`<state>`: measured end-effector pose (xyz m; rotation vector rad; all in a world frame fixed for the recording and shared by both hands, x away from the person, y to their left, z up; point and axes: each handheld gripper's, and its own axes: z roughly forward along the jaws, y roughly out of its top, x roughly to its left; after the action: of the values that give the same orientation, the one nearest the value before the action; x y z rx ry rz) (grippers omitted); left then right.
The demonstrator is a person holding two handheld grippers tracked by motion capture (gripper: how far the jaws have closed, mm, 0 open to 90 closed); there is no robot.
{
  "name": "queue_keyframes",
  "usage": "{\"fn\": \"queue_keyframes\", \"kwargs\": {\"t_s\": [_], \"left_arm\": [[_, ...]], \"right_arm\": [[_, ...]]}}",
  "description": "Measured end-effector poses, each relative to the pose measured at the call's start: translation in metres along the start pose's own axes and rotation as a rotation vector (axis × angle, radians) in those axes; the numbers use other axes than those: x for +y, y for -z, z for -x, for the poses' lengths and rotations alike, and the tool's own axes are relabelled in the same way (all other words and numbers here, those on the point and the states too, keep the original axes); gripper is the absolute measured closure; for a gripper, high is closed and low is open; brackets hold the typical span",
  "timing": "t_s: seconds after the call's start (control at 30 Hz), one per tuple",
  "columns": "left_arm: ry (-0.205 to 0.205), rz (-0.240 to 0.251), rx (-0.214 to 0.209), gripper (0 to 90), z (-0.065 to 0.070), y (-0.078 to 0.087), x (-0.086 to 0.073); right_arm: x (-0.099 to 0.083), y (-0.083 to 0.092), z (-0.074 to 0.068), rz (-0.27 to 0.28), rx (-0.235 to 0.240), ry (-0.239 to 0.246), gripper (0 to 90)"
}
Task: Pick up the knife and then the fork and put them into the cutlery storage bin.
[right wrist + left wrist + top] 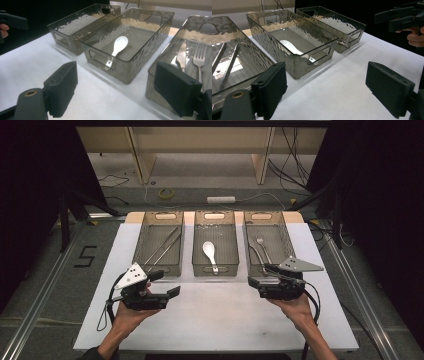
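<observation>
White tabletop (215, 315), 3 rippled clear bins (215, 268) w/ cutlery; ur left gripper (167, 294) & right gripper (256, 282) both spread, empty.

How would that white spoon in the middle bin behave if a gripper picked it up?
The white spoon looks glossy and ceramic-like, so probably stiff but slippery between flat pads, and it might chip if dropped. Its rounded bowl could make it rock or pivot when nudged. It lies flat on the bin's ribbed floor, so getting under it may be awkward.
</observation>
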<state>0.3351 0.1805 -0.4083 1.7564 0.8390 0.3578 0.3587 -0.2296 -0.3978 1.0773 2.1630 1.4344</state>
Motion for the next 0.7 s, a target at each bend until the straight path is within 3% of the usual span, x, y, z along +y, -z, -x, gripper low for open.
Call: {"fn": "queue_keyframes", "kwargs": {"t_s": [0.37, 0.47, 0.7], "left_arm": [[0.005, -0.002, -0.005, 16.8, 0.000, 0.000, 0.000], [0.005, -0.002, -0.006, 16.8, 0.000, 0.000, 0.000], [0.004, -0.003, -0.009, 16.8, 0.000, 0.000, 0.000]], "right_arm": [[-0.020, 0.009, -0.007, 0.020, 0.008, -0.008, 19.2], [-0.022, 0.010, -0.010, 0.018, 0.004, 0.009, 18.7], [-0.027, 0.015, -0.013, 0.032, 0.006, -0.001, 18.6]]}}
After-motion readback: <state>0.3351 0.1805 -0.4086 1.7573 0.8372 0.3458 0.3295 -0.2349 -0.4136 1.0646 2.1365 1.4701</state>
